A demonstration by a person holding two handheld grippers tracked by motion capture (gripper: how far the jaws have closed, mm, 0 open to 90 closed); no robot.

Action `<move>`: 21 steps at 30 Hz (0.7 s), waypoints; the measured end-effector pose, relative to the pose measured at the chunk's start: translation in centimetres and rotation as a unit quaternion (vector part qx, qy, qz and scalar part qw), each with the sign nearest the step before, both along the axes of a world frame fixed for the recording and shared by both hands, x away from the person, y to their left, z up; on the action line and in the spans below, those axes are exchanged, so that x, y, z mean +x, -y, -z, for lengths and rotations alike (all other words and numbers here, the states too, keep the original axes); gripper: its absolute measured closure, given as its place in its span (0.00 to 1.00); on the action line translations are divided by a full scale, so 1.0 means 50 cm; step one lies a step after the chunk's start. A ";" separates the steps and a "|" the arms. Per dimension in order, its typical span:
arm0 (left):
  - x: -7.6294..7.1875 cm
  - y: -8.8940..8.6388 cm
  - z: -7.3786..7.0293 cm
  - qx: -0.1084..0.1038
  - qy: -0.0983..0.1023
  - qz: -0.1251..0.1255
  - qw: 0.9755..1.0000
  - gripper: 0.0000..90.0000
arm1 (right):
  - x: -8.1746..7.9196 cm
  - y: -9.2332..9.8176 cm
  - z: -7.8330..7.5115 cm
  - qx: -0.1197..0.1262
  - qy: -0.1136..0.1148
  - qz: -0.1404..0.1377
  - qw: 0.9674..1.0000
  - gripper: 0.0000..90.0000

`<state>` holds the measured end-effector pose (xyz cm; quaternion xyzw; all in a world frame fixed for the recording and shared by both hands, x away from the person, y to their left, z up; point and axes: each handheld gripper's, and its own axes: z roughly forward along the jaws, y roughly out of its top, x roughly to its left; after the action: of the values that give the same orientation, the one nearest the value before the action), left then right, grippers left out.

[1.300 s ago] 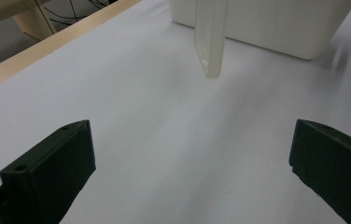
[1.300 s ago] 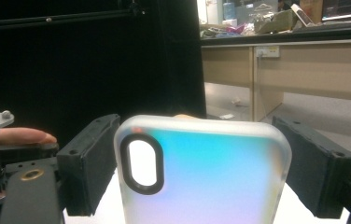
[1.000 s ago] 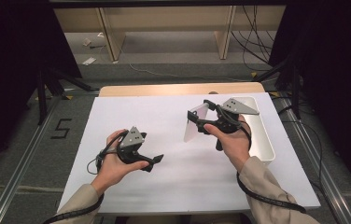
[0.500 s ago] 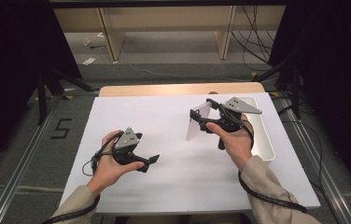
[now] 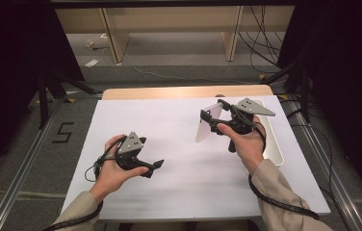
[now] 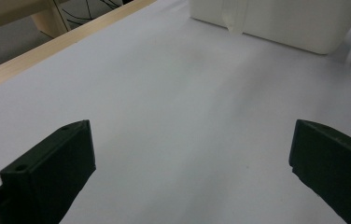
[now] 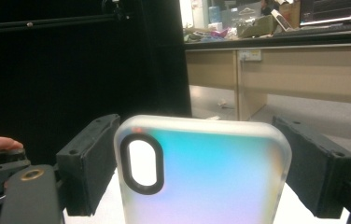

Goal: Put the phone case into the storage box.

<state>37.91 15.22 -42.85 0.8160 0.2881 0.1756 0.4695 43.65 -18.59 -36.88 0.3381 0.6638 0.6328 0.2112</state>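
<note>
Phone case held upright, clamped by its side edges in right gripper, lifted clear of table for carrying. Left gripper rested idle, jaws spread, nothing grasped.

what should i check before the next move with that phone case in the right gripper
1. Phone case sits between the right gripper's jaws: ok, one jaw on each side edge.
2. Grip firm enough to carry it: cannot tell; slim gaps seem to show beside the case in the right gripper view.
3. Case lifted off the white table: ok, it is held upright above the surface.
4. Left gripper free to help: ok, jaws wide apart, nothing between them.
5. White bin near the right hand unobstructed: ok by its near wall and rim; its inside cannot be seen.
</note>
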 end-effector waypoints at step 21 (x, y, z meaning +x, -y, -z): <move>0.001 -0.002 0.000 0.001 0.001 -0.004 1.000 0.00 | 0.006 0.027 -0.011 0.004 0.001 0.020 1.000 0.21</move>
<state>37.95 15.34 -42.85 0.8151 0.2901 0.1788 0.4684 43.93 -19.93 -36.34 0.3519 0.6543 0.6311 0.2232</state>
